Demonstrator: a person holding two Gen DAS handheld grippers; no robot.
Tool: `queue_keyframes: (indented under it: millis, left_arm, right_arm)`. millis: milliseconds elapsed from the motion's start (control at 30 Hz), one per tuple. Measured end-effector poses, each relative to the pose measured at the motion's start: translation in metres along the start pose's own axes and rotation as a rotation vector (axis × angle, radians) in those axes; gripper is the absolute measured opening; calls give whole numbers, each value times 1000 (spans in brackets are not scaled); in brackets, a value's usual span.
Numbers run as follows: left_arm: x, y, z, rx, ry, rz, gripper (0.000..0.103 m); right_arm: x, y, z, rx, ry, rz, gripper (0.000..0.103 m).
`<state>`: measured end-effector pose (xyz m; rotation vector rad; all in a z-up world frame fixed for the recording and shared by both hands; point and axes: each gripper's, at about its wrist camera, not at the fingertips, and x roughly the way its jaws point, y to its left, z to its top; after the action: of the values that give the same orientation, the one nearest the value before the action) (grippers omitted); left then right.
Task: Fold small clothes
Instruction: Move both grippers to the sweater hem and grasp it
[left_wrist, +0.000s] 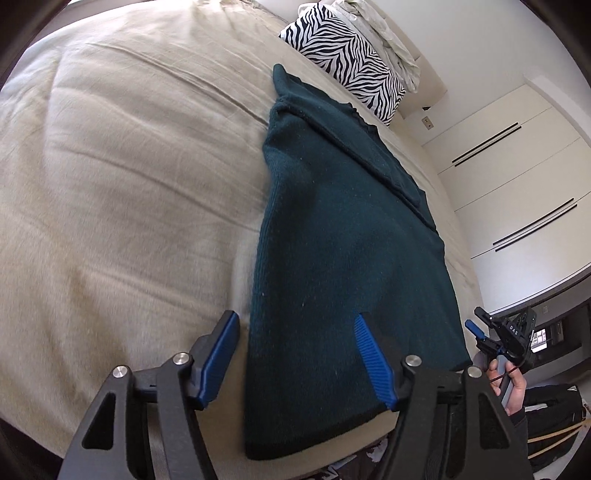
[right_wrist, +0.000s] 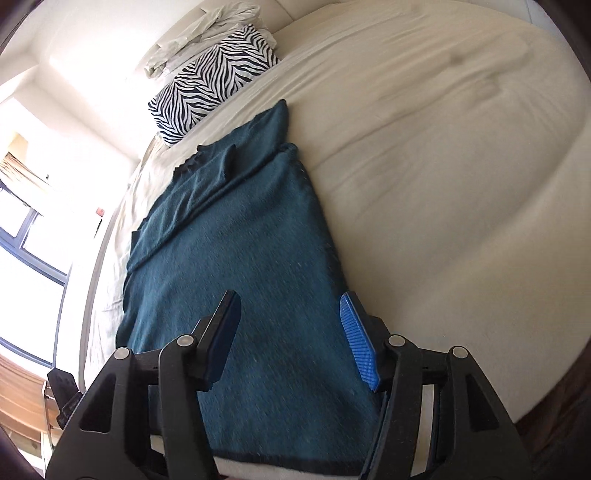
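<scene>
My left claw (left_wrist: 295, 354) is released, its blue pads spread apart with nothing pinched between them; the near left edge of the sweater (left_wrist: 343, 258) lies below the gap. My right claw (right_wrist: 291, 339) is released too, pads apart above the sweater (right_wrist: 236, 266), not gripping it.

The sweater is dark teal and lies flat on the bed (left_wrist: 122, 177), folded into a long narrow strip running from the near edge of the bed toward the far end. One sleeve is laid over the body along the strip's right side as my left camera sees it. Its hem sits just inside the near edge of the bed.

At the far end, well apart from the sweater's top, sits a zebra pillow (left_wrist: 351, 62) with a crumpled pale cloth (left_wrist: 384, 33) against it.

In the left view, the right claw (left_wrist: 476, 325) appears at the right edge, held by a hand (left_wrist: 513, 387). White cupboards (left_wrist: 517, 177) stand beyond the bed.
</scene>
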<state>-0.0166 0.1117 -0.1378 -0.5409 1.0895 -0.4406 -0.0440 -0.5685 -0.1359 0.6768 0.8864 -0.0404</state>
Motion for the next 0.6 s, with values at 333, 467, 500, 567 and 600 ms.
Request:
queue_keyframes:
  millis: [333, 467, 500, 567, 600]
  left_arm:
    - [-1, 0, -25, -17, 56, -32, 67]
    - [-2, 1, -28, -20, 77, -31, 67]
    - [-2, 1, -29, -19, 83, -29, 67]
    - [-3, 1, -31, -15, 96, -25, 67]
    - [-3, 1, -32, -16, 101, -25, 67]
  right_arm:
    - [-30, -59, -54, 105, 67, 7, 55]
    - [-31, -54, -57, 95, 102, 7, 55]
    - [-32, -53, -58, 91, 109, 5, 55]
    - [-32, -52, -59, 88, 121, 11, 55]
    - [-31, -52, -60, 95, 130, 16, 55]
